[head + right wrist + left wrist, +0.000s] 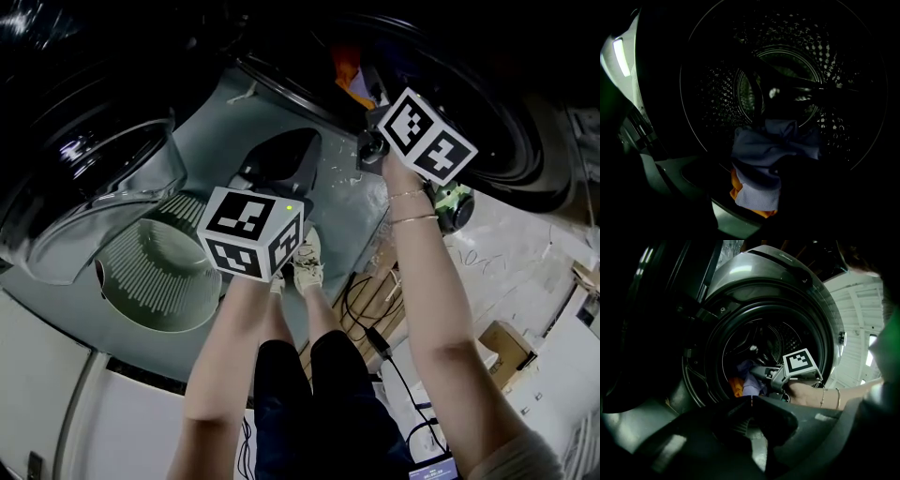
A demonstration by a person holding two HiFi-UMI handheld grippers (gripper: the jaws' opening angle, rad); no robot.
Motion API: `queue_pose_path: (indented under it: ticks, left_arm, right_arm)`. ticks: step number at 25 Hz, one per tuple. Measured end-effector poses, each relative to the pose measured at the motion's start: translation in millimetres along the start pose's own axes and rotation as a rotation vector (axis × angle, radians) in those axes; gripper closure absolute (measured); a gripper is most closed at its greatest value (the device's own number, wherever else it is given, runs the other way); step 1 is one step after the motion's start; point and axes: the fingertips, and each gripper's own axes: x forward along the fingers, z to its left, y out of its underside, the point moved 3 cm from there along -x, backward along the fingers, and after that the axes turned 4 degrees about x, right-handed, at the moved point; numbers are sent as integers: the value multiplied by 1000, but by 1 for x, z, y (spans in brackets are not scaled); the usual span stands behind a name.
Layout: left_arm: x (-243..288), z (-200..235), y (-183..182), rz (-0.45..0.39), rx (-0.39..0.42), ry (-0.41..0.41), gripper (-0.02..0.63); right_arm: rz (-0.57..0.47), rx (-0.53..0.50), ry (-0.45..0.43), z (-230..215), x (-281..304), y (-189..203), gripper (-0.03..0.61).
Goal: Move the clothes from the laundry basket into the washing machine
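White cubes with black square markers are seen on both grippers, and a green light is lit on the left cube (249,232). The left gripper (750,401) is shown black, the right gripper (759,372) grey. Two thin bracelets (410,207) are worn, with dark shorts (309,394) and pale shoes (307,264).

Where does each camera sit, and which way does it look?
Head view: on the person's head, looking down at the laundry basket and washing machine; both arms and legs show.
Left gripper view: on the left gripper, facing the machine's opening; its shut jaws, the right gripper and right hand show.
Right gripper view: on the right gripper, facing into the drum; dark jaw outlines show.
Shared: both gripper views see the purple cloth and orange cloth.
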Motion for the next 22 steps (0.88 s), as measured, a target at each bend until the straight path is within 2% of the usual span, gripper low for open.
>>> queue_pose_path:
  ticks: [1, 10, 15, 19, 22]
  left_arm:
    - [-1, -1, -2, 0, 3, 2, 603]
    - [-27, -15, -28, 4, 15, -10, 603]
    - [-54, -37, -55, -5, 34, -14, 595]
    - [-78, -57, -73, -3, 46, -16, 572]
    - [-105, -81, -84, 0, 57, -12, 571]
  right_arm:
    - [8, 5, -5, 1, -3, 2, 150]
    - [57, 66, -1, 11, -55, 9, 161]
    - [79, 29, -75, 40, -100, -1, 187]
    - [89, 22, -154, 69, -140, -17, 230]
    - [99, 23, -206, 89, -179, -31, 299]
